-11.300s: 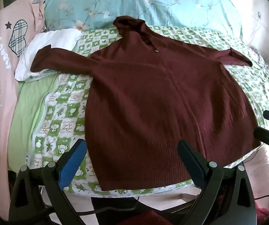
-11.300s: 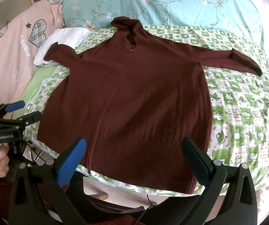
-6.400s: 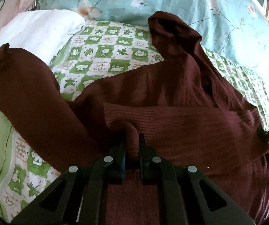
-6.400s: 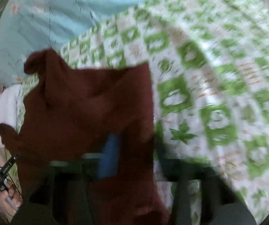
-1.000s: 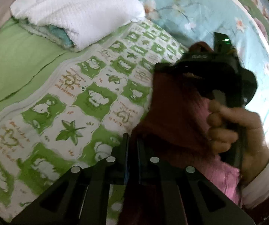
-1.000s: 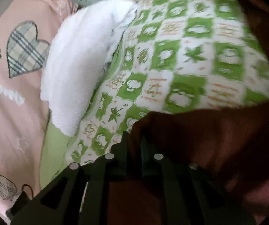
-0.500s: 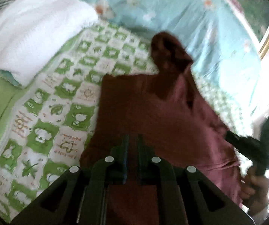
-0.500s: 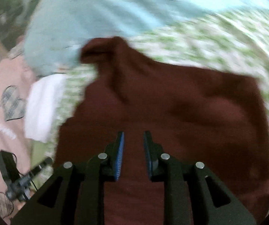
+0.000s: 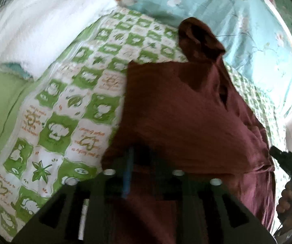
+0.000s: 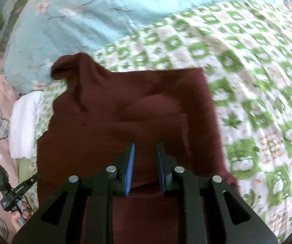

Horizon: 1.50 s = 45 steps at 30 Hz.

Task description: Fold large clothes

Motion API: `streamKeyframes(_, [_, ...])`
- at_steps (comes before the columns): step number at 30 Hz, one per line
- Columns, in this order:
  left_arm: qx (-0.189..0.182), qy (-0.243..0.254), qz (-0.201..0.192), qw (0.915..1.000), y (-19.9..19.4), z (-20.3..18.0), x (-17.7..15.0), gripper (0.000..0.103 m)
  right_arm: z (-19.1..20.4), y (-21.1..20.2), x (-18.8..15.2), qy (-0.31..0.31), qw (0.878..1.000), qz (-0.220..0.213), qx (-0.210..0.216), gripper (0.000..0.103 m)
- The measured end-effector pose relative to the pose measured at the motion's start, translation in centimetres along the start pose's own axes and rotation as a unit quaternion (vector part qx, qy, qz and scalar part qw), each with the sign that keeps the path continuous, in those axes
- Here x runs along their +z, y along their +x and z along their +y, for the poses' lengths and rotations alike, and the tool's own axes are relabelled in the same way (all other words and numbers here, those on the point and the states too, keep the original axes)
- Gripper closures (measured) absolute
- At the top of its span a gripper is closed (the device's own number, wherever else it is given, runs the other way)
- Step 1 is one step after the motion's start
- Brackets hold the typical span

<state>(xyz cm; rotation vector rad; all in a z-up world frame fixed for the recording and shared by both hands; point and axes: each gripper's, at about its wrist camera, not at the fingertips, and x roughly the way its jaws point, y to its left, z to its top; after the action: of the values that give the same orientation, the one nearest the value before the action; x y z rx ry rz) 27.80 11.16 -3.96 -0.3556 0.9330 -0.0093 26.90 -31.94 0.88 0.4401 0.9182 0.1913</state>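
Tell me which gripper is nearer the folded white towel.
Left. The left gripper is over the sweater's towel-side edge; the right gripper is farther from the white towel, mid-sweater.

Bare checked quilt (image 10: 264, 93) lies open from 12 to 4 o'clock of the folded maroon garment (image 10: 129, 109); a white towel (image 9: 34, 24) at 10 o'clock and a blue floral pillow (image 10: 81, 20) at 12 bound it

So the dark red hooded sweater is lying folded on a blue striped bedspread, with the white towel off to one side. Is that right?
Not quite: the bedspread is not blue striped but a green-and-white check with leaf and animal prints, as the right wrist view shows clearly. The rest holds: the dark red hooded sweater lies folded on it, and the white towel sits off to one side.
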Motion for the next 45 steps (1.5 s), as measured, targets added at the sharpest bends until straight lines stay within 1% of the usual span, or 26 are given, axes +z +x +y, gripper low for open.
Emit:
streamKeyframes(3, [0.002, 0.015, -0.004, 0.9999, -0.5, -1.4, 0.3, 0.068, 2.0, 0.6, 0.5, -0.014, 1.000, 0.003, 0.021, 0.070])
streamKeyframes(7, [-0.011, 0.014, 0.003, 0.9998, -0.1, -2.5, 1.6, 0.068, 4.1, 1.3, 1.5, -0.030, 0.999, 0.002, 0.045, 0.069])
streamKeyframes(10, [-0.001, 0.028, -0.004, 0.9996, 0.5, -3.8, 4.0, 0.068, 5.6, 2.0, 3.0, -0.043, 0.997, -0.003, 0.060, 0.069])
streamKeyframes(13, [-0.004, 0.037, -0.016, 0.9992, 1.4, -5.2, 7.6, 0.065, 6.9, 3.6, 5.6, -0.039, 0.996, 0.001, 0.082, 0.069])
streamKeyframes(14, [-0.004, 0.040, -0.019, 0.9990, 1.9, -5.8, 9.1, 0.061, 7.2, 4.3, 6.4, -0.029, 0.994, 0.009, 0.109, 0.069])
streamKeyframes(16, [-0.007, 0.043, -0.023, 0.9988, 3.1, -6.8, 12.3, 0.059, 7.5, 6.4, 8.5, 0.026, 0.980, 0.039, 0.192, 0.068])
streamKeyframes(17, [-0.011, 0.040, -0.021, 0.9989, 3.6, -7.1, 13.6, 0.058, 7.9, 7.3, 9.5, 0.043, 0.976, 0.048, 0.210, 0.065])
streamKeyframes(19, [-0.028, 0.031, -0.019, 0.9989, 4.7, -7.8, 16.5, 0.057, 9.6, 8.9, 11.7, 0.034, 0.979, 0.044, 0.198, 0.063])
streamKeyframes(20, [-0.044, 0.024, -0.014, 0.9987, 5.4, -8.1, 18.2, 0.053, 10.4, 9.5, 12.6, 0.026, 0.979, 0.043, 0.195, 0.058])
streamKeyframes(21, [-0.063, 0.010, -0.007, 0.9979, 6.2, -8.1, 19.7, 0.051, 10.9, 10.3, 13.3, 0.032, 0.976, 0.048, 0.208, 0.055])
streamKeyframes(22, [-0.091, -0.008, 0.001, 0.9958, 6.9, -8.1, 21.2, 0.050, 11.2, 11.6, 14.3, 0.056, 0.966, 0.061, 0.243, 0.052])
streamKeyframes(24, [-0.139, -0.038, 0.013, 0.9894, 8.3, -8.0, 23.4, 0.048, 11.4, 13.2, 15.4, 0.085, 0.959, 0.070, 0.261, 0.050])
streamKeyframes(26, [-0.150, -0.051, 0.020, 0.9872, 9.6, -8.3, 25.2, 0.047, 11.8, 14.8, 16.8, 0.086, 0.967, 0.065, 0.232, 0.050])
streamKeyframes(28, [-0.139, -0.051, 0.017, 0.9888, 10.6, -8.5, 26.6, 0.047, 11.9, 16.0, 17.9, 0.081, 0.974, 0.059, 0.202, 0.050])
streamKeyframes(29, [-0.126, -0.040, 0.011, 0.9912, 11.0, -8.8, 27.2, 0.047, 12.2, 16.3, 18.5, 0.056, 0.982, 0.051, 0.173, 0.050])
streamKeyframes(30, [-0.108, -0.024, 0.006, 0.9938, 11.5, -9.0, 27.6, 0.046, 13.1, 16.5, 19.0, 0.003, 0.992, 0.032, 0.119, 0.050])
streamKeyframes(31, [-0.094, -0.010, 0.002, 0.9955, 11.8, -9.1, 27.8, 0.046, 13.8, 16.6, 19.2, -0.042, 0.996, 0.019, 0.082, 0.049])
streamKeyframes(32, [-0.081, 0.008, 0.000, 0.9967, 12.3, -9.3, 28.0, 0.046, 14.1, 16.9, 19.2, -0.067, 0.995, 0.016, 0.070, 0.049])
streamKeyframes(33, [-0.080, 0.023, -0.001, 0.9966, 12.6, -9.2, 27.9, 0.046, 14.5, 17.3, 19.2, -0.096, 0.993, 0.017, 0.064, 0.049])
streamKeyframes(38, [-0.105, 0.070, 0.010, 0.9919, 14.9, -9.3, 27.1, 0.046, 16.3, 19.2, 19.1, -0.181, 0.982, 0.023, 0.053, 0.049])
streamKeyframes(40, [-0.089, 0.082, 0.009, 0.9926, 16.1, -9.9, 27.2, 0.046, 17.3, 20.1, 18.9, -0.206, 0.977, 0.022, 0.047, 0.049])
streamKeyframes(41, [-0.078, 0.089, 0.011, 0.9929, 16.8, -10.4, 27.2, 0.048, 17.4, 20.7, 19.3, -0.209, 0.977, 0.020, 0.043, 0.053])
streamKeyframes(42, [-0.068, 0.094, 0.012, 0.9932, 17.4, -10.8, 27.4, 0.054, 17.6, 21.0, 19.6, -0.206, 0.977, 0.017, 0.046, 0.062])
streamKeyframes(43, [-0.057, 0.095, 0.011, 0.9938, 18.0, -11.1, 27.7, 0.065, 17.3, 21.3, 20.1, -0.193, 0.979, 0.018, 0.054, 0.091])
streamKeyframes(44, [-0.056, 0.094, 0.009, 0.9940, 18.5, -11.3, 28.1, 0.093, 17.1, 21.2, 20.6, -0.179, 0.982, 0.016, 0.057, 0.096])
streamKeyframes(45, [-0.064, 0.093, 0.006, 0.9936, 18.5, -11.5, 28.2, 0.097, 16.7, 20.7, 21.0, -0.163, 0.985, 0.005, 0.059, 0.096])
